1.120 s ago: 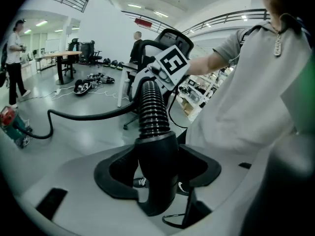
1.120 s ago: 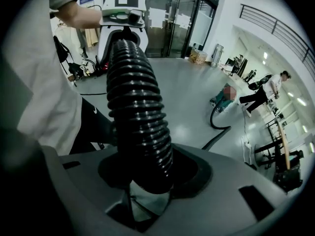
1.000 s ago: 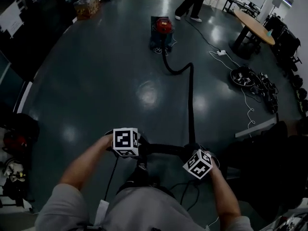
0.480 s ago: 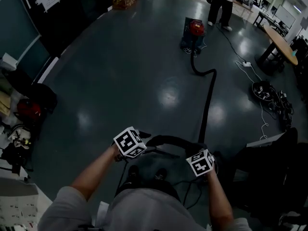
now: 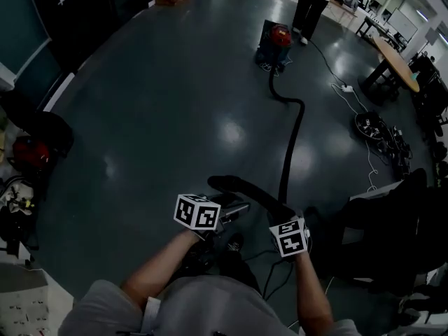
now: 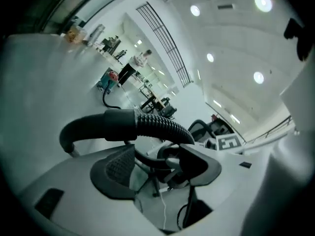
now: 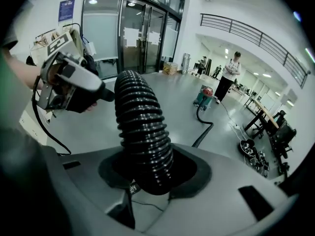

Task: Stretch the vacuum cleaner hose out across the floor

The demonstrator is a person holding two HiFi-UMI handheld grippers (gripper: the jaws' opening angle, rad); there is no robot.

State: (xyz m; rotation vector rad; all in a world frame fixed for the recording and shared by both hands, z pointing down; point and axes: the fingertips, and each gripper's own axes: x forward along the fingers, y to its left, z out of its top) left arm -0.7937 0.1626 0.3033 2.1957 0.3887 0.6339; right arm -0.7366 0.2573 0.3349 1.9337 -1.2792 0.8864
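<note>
The red and blue vacuum cleaner (image 5: 274, 42) stands far out on the dark floor. Its black ribbed hose (image 5: 294, 131) snakes from it back to my right gripper (image 5: 285, 217), which is shut on the hose (image 7: 142, 132). From there the hose arches left to its smooth curved end piece (image 5: 231, 185). My left gripper (image 5: 234, 208) sits just below that end piece with its jaws wide. In the left gripper view the hose (image 6: 147, 126) crosses just past the pads (image 6: 115, 168), not between them. The left gripper (image 7: 106, 95) also shows in the right gripper view.
A person (image 5: 311, 5) stands behind the vacuum cleaner. A round table (image 5: 395, 61), a power strip (image 5: 346, 88) and a heap of cables (image 5: 378, 131) lie to the right, a black chair (image 5: 392, 215) close by. Bags and clutter (image 5: 31, 152) line the left wall.
My left gripper has rolled over and shifted right, ending under the hose's end piece. The right gripper has kept its hold on the hose while both hands moved across the floor.
</note>
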